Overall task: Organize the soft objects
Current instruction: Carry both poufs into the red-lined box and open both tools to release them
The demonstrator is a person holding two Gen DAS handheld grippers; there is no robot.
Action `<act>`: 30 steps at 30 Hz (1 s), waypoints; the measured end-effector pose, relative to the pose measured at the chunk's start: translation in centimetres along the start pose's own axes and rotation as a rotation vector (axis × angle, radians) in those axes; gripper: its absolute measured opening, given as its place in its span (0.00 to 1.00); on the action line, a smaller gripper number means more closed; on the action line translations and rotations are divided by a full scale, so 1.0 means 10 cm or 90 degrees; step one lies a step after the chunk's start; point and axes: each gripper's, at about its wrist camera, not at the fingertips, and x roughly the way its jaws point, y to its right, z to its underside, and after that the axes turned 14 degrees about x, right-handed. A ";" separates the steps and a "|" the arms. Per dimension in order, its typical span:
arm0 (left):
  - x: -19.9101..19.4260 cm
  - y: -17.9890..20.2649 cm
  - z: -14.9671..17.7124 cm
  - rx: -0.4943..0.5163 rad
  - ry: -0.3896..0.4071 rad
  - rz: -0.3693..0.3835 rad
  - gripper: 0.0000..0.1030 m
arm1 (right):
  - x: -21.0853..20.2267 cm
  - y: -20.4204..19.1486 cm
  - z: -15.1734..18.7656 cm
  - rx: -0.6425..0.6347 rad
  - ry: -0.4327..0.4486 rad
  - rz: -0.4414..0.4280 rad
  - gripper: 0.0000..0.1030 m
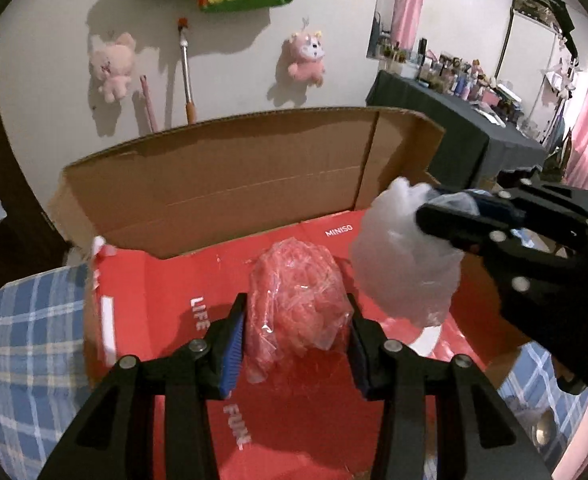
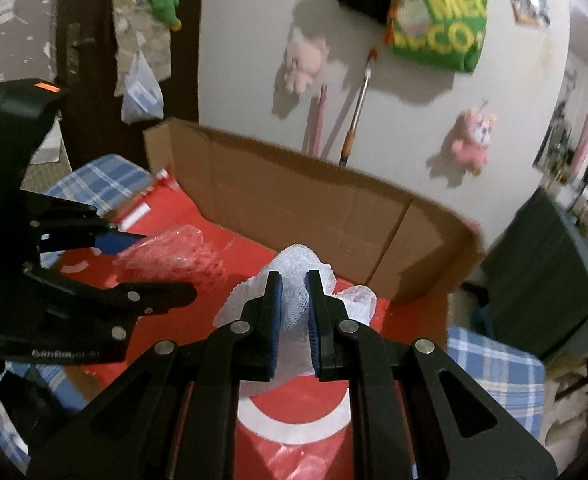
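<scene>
the left gripper bracketed a crumpled clear plastic bag, jaws wide. the right gripper pinched white mesh foam. each release was best made low over the red box.

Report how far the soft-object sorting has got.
Nothing visibly finished yet. In hand: the right tongs are shut on the white mesh bundle, held above the red box. The left tongs stand open around the clear crumpled plastic bag on the box floor. Left: placing both.
</scene>
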 end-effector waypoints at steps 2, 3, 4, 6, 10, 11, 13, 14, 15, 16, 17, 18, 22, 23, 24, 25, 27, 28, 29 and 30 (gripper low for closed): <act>0.15 -0.03 -0.05 0.003 -0.018 0.003 0.46 | 0.16 0.03 -0.04 0.006 -0.022 0.013 0.11; 0.21 -0.05 -0.08 0.002 -0.025 -0.001 0.46 | 0.22 0.05 -0.05 0.011 -0.027 0.018 0.11; 0.27 -0.07 -0.09 0.000 -0.033 -0.003 0.46 | 0.29 0.06 -0.07 0.015 -0.036 0.020 0.11; 0.41 -0.07 -0.11 -0.003 -0.057 0.001 0.46 | 0.39 0.08 -0.10 0.024 -0.049 0.026 0.11; 0.53 -0.07 -0.14 -0.001 -0.060 -0.015 0.47 | 0.55 0.16 -0.14 0.070 -0.070 0.016 0.11; 0.55 -0.06 -0.14 -0.001 -0.063 -0.018 0.47 | 0.59 0.17 -0.14 0.072 -0.077 0.021 0.11; 0.60 -0.07 -0.12 -0.002 -0.064 -0.021 0.47 | 0.63 0.19 -0.15 0.070 -0.074 0.042 0.12; 0.63 -0.08 -0.12 -0.004 -0.067 -0.023 0.47 | 0.65 0.22 -0.17 0.080 -0.077 0.042 0.12; 0.67 -0.09 -0.11 -0.007 -0.072 -0.026 0.47 | 0.66 0.24 -0.18 0.092 -0.082 0.035 0.14; 0.69 -0.11 -0.10 -0.011 -0.077 -0.025 0.47 | 0.67 0.27 -0.20 0.108 -0.089 0.026 0.15; 0.71 -0.12 -0.09 -0.015 -0.080 -0.022 0.47 | 0.67 0.29 -0.21 0.117 -0.091 0.020 0.15; 0.71 -0.13 -0.08 -0.018 -0.082 -0.021 0.50 | 0.65 0.31 -0.22 0.124 -0.087 0.020 0.15; 0.71 -0.15 -0.05 -0.027 -0.081 -0.020 0.57 | 0.67 0.29 -0.23 0.118 -0.102 0.021 0.19; 0.71 -0.16 -0.05 -0.031 -0.081 -0.021 0.60 | 0.66 0.29 -0.23 0.114 -0.103 0.026 0.21; 0.70 -0.17 -0.04 -0.037 -0.080 -0.023 0.65 | 0.67 0.28 -0.23 0.114 -0.107 0.027 0.25; 0.69 -0.18 -0.05 -0.041 -0.080 -0.024 0.68 | 0.67 0.29 -0.24 0.118 -0.112 0.027 0.31; 0.68 -0.20 -0.04 -0.050 -0.078 -0.021 0.71 | 0.65 0.31 -0.26 0.125 -0.109 0.030 0.54; 0.67 -0.20 -0.03 -0.051 -0.079 -0.020 0.74 | 0.64 0.30 -0.26 0.123 -0.103 0.038 0.68; 0.67 -0.20 -0.03 -0.050 -0.079 -0.021 0.75 | 0.62 0.30 -0.27 0.121 -0.097 0.044 0.68; 0.66 -0.19 -0.02 -0.047 -0.079 -0.024 0.76 | 0.60 0.30 -0.28 0.119 -0.093 0.045 0.68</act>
